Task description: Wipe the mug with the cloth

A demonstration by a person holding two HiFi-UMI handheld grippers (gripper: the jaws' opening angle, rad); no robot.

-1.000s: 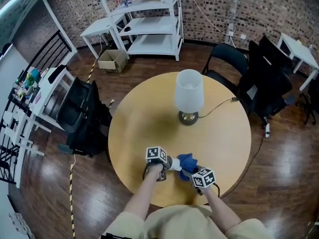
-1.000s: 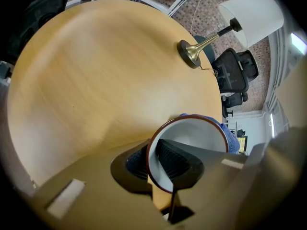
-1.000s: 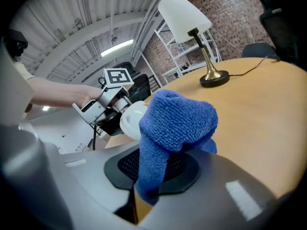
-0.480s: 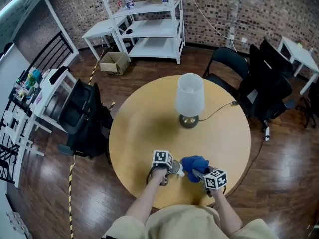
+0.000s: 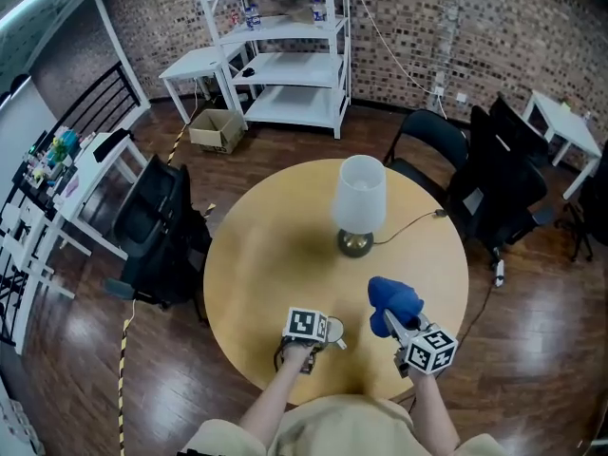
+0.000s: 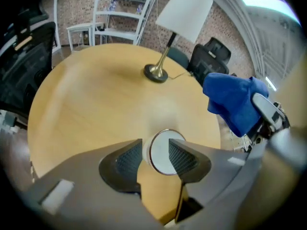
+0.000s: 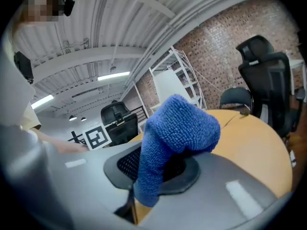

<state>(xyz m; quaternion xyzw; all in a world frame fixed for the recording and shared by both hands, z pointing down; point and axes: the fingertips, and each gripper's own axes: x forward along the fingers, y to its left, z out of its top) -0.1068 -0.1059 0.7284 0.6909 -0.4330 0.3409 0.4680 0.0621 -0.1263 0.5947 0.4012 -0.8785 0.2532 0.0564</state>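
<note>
- The cloth (image 7: 180, 123) is clamped in the right gripper (image 7: 158, 162) above the table's (image 5: 275, 255) near right edge.
- The left gripper's (image 6: 156, 147) jaws have just been opened around the mug (image 6: 160, 163).

No text, label or number is readable.

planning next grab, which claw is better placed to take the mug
Left. The left claw has just been opening with the mug between its jaws; the right claw is shut on the cloth.
</note>
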